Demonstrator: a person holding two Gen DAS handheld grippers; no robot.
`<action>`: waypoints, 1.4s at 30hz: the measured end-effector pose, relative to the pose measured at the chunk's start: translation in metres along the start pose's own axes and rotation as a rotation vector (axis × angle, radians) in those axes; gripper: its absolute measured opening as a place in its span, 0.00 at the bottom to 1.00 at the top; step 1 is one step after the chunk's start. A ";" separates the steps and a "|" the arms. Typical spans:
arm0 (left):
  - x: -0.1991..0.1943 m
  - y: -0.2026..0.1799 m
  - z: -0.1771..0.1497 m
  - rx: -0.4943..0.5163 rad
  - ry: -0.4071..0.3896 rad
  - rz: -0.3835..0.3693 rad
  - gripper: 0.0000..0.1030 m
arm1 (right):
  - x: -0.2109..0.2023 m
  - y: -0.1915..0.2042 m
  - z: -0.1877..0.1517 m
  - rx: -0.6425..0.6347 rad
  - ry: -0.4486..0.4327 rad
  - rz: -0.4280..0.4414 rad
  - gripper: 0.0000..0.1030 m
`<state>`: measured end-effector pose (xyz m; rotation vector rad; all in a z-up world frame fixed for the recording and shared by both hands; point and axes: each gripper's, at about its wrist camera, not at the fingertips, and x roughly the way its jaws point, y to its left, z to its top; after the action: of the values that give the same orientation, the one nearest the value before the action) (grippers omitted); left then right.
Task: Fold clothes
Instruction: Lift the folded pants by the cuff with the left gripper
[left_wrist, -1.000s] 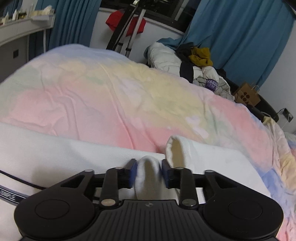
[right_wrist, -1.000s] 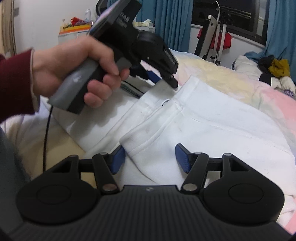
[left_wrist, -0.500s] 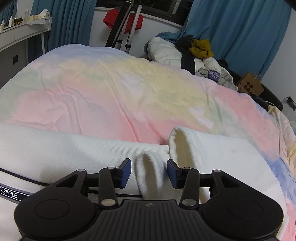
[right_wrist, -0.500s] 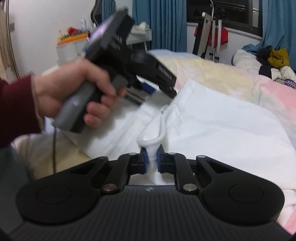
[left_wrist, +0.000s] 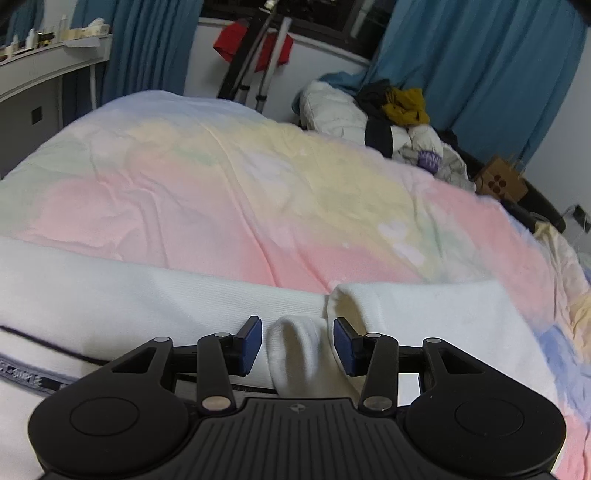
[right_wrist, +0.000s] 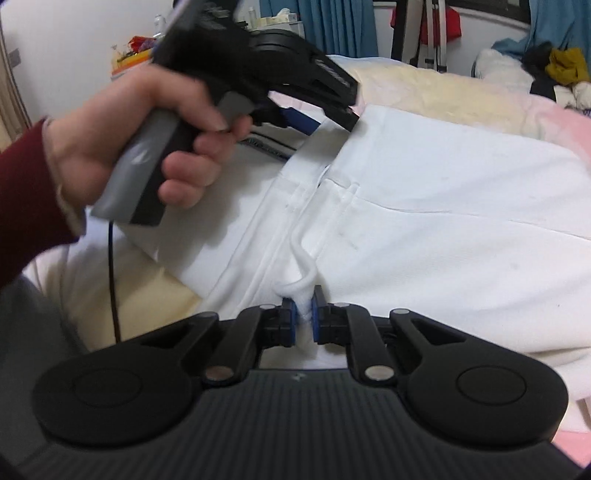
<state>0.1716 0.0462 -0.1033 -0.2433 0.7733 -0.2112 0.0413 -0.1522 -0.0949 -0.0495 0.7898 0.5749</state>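
- Two hand-held grippers work over one white garment, which lies spread on a pastel bedspread in pink, yellow and pale green.
- Right gripper: blue pads closed to a narrow gap, pinching a bunched fold of the white fabric at the near edge of the garment. A white drawstring loops down the centre seam to just above the pinch.
- Left gripper: jaws parted wide, blue pads on either side of a raised fold of white cloth; gaps show on both sides, so the pads are not touching it.
- Right wrist view: a hand in a dark red sleeve grips the left tool's grey handle, its nose down at the garment's far edge. A black cable hangs from the handle.
- Just right of the left gripper, an open cuff of the garment shows a cream lining.
- A dark stripe with blurred lettering runs along the garment at lower left; text unreadable.
- Background: blue curtains, a pile of clothes at the far end of the bed, a tripod with a red cloth on it.
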 end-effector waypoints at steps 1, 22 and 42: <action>-0.008 0.004 -0.002 -0.024 -0.011 -0.003 0.45 | -0.001 -0.002 0.001 0.013 0.000 0.005 0.12; -0.238 0.135 -0.079 -0.568 -0.369 0.257 0.58 | -0.062 -0.032 0.005 0.232 -0.096 0.206 0.20; -0.218 0.213 -0.114 -1.019 -0.304 0.263 0.67 | -0.045 -0.096 -0.005 0.395 -0.088 -0.140 0.36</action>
<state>-0.0403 0.2931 -0.0996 -1.1012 0.5447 0.4855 0.0615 -0.2556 -0.0843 0.2805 0.7954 0.2794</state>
